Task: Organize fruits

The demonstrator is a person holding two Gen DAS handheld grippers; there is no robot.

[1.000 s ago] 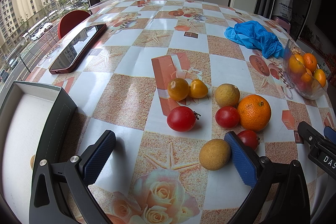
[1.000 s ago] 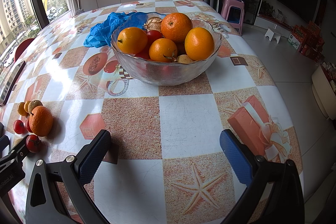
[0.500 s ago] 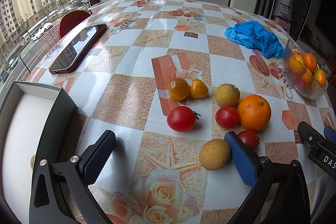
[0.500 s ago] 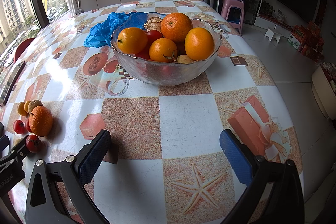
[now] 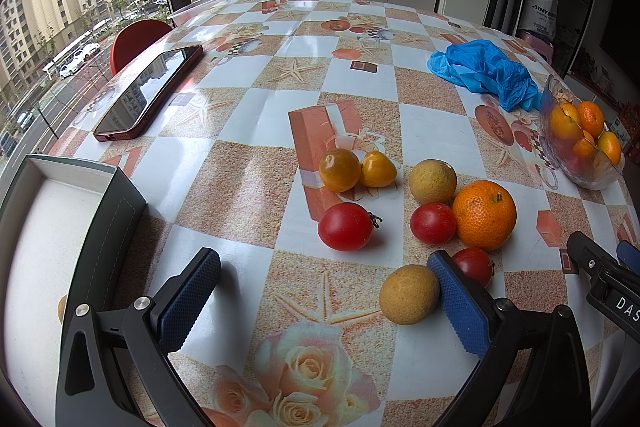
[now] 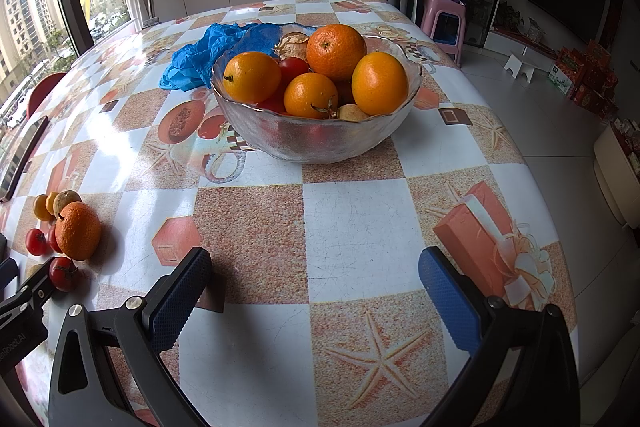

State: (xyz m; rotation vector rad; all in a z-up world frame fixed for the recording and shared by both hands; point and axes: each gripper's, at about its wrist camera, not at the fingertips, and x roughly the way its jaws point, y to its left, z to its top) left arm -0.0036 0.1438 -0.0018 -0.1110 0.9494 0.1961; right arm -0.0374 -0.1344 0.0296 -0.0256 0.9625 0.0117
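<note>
Nothing differs from the earlier pictures: both grippers hang where they were and no fruit has shifted.

Taking the large loose orange (image 5: 484,215) as the landmark, and going left to right in the left wrist view: far to its left a grey open box with a white inside (image 5: 52,239) sits at the bench (image 5: 248,187) edge, and beyond it a dark phone in a red case (image 5: 150,93) lies close to the window-side edge. The left gripper (image 5: 320,291) hovers low in front of the orange, jaws released and wide apart, holding nothing. Its right finger's blue pad (image 5: 456,303) is touching or all but touching a tan round fruit (image 5: 408,294), with a small red tomato (image 5: 474,265) just behind the pad. Left of the orange lie a bigger red tomato (image 5: 346,227), two yellow tomatoes (image 5: 356,169), another tan fruit (image 5: 433,181) and a red tomato (image 5: 433,223) touching the orange. Behind it to the right lies a crumpled blue plastic glove (image 5: 484,73).

Right of the orange stands a clear glass bowl (image 6: 316,143) heaped with oranges and tomatoes. The right gripper (image 6: 314,293) hangs with jaws released and empty over open bench between orange and bowl; the bench's right edge drops to the floor near its right finger.
</note>
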